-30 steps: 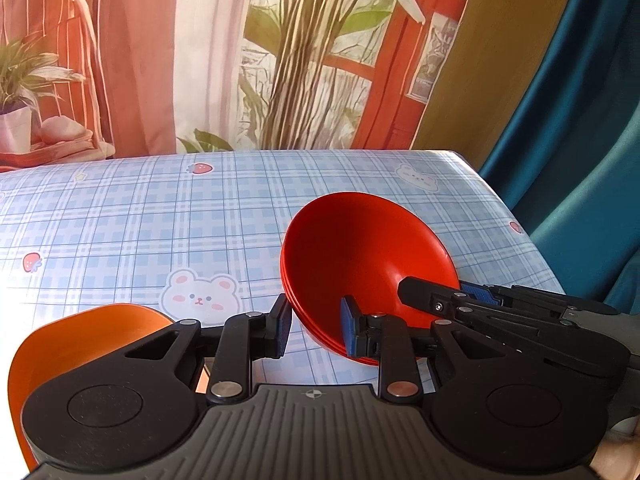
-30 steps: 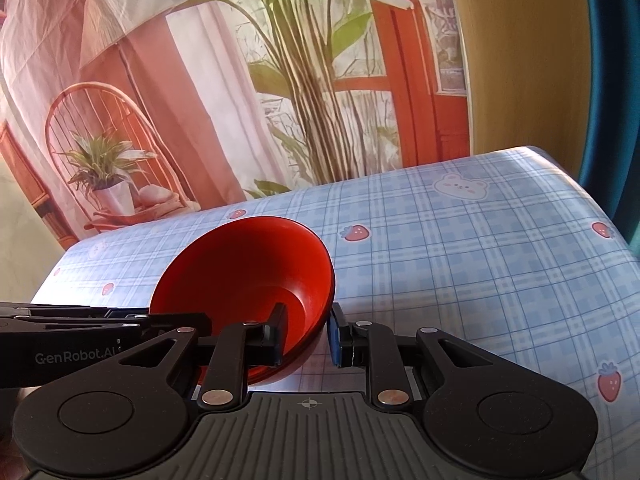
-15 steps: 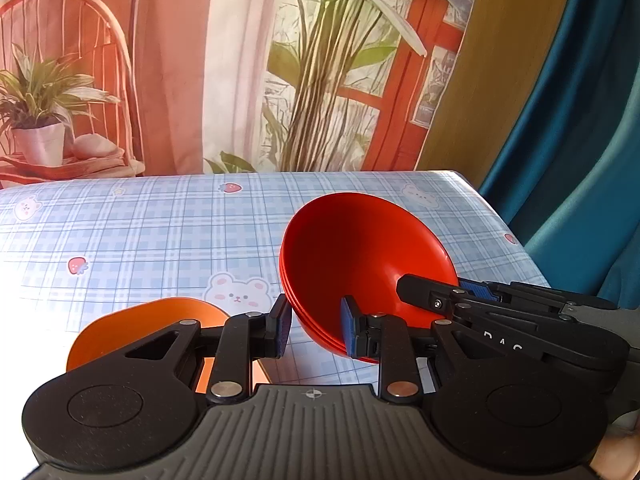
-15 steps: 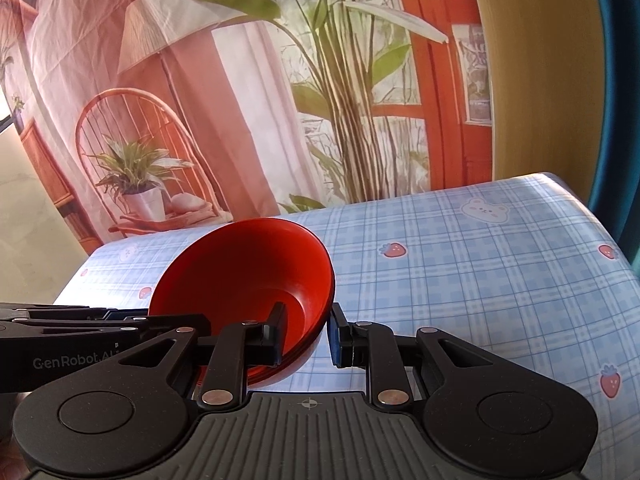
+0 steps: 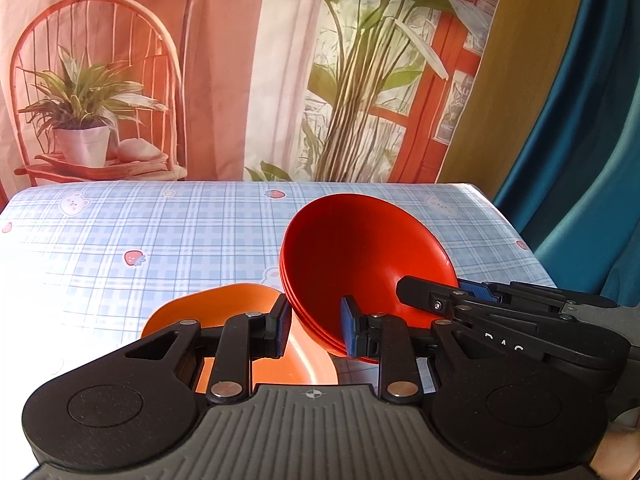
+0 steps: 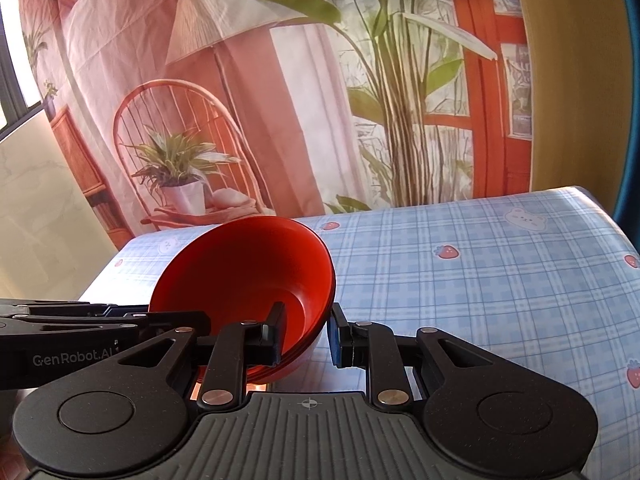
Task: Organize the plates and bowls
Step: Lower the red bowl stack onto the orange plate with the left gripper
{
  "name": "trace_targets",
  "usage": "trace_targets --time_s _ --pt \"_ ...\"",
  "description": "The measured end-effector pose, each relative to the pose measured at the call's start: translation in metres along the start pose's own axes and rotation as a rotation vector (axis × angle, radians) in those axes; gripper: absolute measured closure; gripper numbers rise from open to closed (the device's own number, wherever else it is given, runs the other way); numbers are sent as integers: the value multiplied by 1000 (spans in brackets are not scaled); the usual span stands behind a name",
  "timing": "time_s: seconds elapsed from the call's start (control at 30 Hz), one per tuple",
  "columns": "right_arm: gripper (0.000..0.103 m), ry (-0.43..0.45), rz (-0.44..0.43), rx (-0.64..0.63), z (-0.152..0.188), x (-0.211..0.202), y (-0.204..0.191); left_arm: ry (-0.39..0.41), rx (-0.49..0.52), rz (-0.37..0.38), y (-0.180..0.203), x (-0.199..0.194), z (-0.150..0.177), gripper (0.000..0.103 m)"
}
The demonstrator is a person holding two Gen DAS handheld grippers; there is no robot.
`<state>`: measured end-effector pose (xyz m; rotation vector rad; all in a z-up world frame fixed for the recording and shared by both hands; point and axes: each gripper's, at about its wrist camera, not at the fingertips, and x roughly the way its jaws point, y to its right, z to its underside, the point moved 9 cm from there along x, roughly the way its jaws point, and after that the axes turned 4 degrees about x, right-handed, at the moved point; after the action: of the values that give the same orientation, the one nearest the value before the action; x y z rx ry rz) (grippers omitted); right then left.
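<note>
Left gripper (image 5: 314,330): we see its fingers clamped on the near rim of the stack of red bowls (image 5: 360,264), one pad inside, one outside.
Right gripper (image 6: 304,336): we see it gripping the same stack (image 6: 248,280) from the opposite rim; its tips also show in the left wrist view (image 5: 436,300).
Stack of red bowls: tilted and held between both grippers above the table; we count several nested rims.
Orange plate (image 5: 244,308): lying on the tablecloth, just below and left of the stack.
Plaid tablecloth (image 5: 168,240): blue checks with strawberries and bears.
Printed backdrop (image 6: 280,100): hangs behind the table.
</note>
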<state>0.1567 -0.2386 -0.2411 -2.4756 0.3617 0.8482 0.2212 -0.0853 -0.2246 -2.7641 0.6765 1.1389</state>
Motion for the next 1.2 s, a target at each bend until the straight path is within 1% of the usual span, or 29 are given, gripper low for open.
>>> trace_targets --time_s 0.27,0.7,1.2 --pt "83 -13 -26 -22 10 0 -27 8 -17 -21 -17 -18 11 75" --pt "83 -44 -41 -61 26 1 -52 7 -44 -38 -32 -33 28 75" --pt "83 -100 -44 -99 49 18 -68 -32 -85 -47 -49 -27 51 75"
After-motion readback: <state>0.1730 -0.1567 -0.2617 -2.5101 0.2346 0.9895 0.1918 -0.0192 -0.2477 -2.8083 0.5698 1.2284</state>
